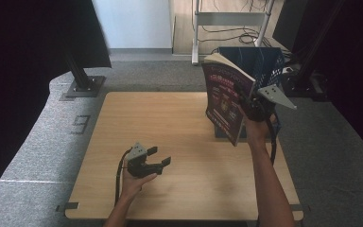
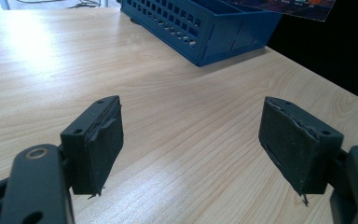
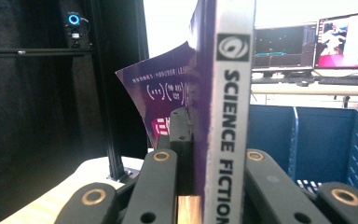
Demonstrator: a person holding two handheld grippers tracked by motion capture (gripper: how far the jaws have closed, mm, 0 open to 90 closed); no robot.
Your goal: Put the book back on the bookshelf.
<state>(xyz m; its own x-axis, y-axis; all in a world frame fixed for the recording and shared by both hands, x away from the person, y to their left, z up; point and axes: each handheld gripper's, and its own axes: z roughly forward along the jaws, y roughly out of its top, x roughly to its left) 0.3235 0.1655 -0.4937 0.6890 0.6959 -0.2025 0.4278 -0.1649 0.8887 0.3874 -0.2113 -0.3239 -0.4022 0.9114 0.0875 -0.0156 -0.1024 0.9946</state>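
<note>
1. My right tongs (image 1: 254, 101) are pinching a paperback book (image 1: 227, 97) by its spine, which reads "SCIENCE FICTION" in the right gripper view. I hold it upright in the air, in front of the blue basket (image 1: 264, 59) and above its near edge.
2. My left tongs (image 1: 157, 157) are spread wide with nothing between them, low over the wooden surface (image 1: 170, 123), well apart from the blue basket and on its left side.
3. Progress, as I judge it: the book is lifted and gripped, so the pick-up is done. If it is meant to go into the blue basket, that placing is still ahead; the book is not yet inside.
4. Materials: the book has a glossy purple soft cover (image 3: 163, 88) that curls outward at its free corner, a white spine (image 3: 230, 107) with bold black lettering, and pale page edges.
5. The blue basket is rigid plastic, rectangular, with perforated walls (image 2: 177, 25) and upright dividers inside.
6. The surface is light wood-grain laminate, smooth and faintly shiny; the tongs' pads (image 2: 105, 140) are black, matte and a little frayed at the edges.
</note>
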